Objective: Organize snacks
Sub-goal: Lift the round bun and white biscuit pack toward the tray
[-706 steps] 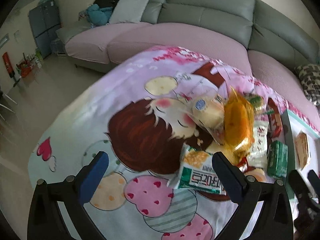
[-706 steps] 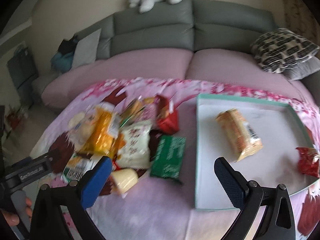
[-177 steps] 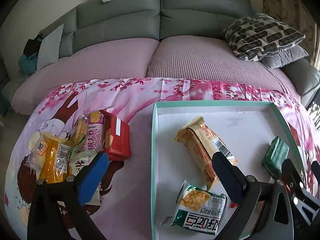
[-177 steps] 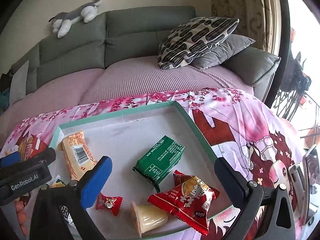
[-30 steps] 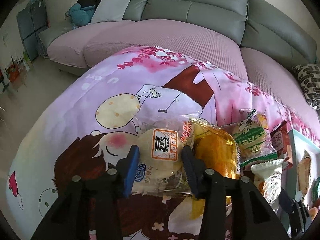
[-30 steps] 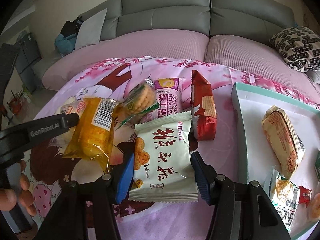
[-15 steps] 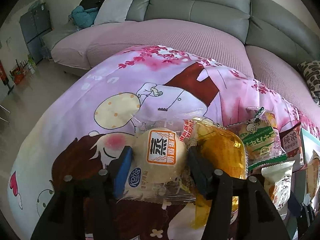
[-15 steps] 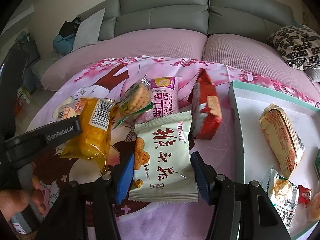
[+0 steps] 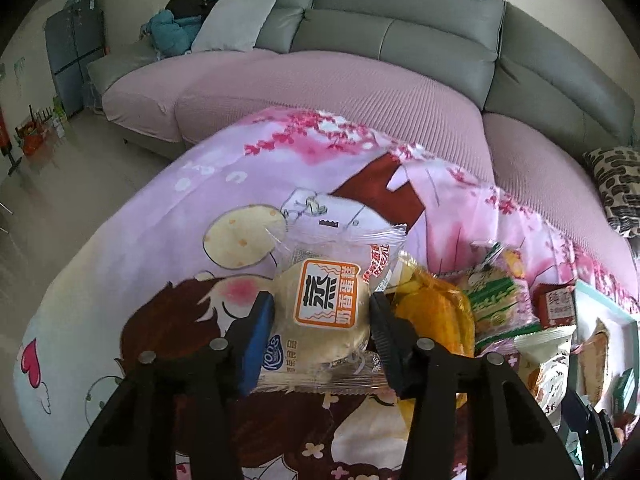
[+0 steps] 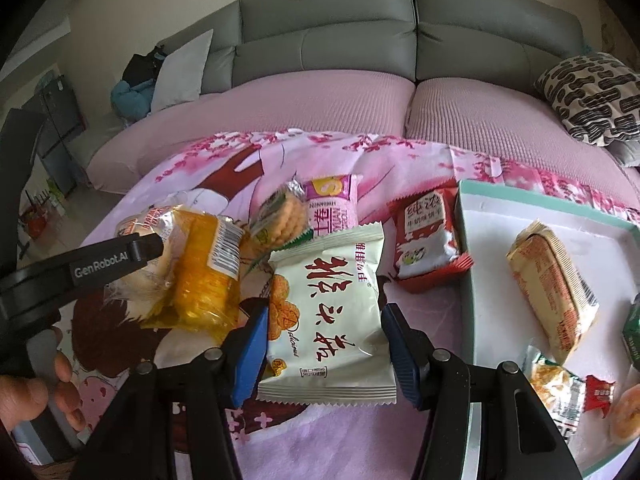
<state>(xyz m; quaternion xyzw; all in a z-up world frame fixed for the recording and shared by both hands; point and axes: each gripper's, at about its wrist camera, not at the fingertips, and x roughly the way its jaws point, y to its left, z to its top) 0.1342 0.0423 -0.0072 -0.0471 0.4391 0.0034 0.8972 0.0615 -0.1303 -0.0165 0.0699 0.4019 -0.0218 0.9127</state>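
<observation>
Now squeezing in on the steamed cake [image 9: 326, 320], lying in its clear wrapper on the pink cartoon cloth [image 9: 168, 216], left gripper [image 9: 322, 330] closing with the cake between its pads. Best pinched gently across the middle, then lifted straight up, since the orange packet [image 9: 434, 320] lies touching its right side. Meanwhile right gripper [image 10: 324, 344] pinching the cream pouch [image 10: 330, 316] by both edges. Biscuit packs [image 10: 426, 236] lying between the pile and the tray [image 10: 466, 264].
</observation>
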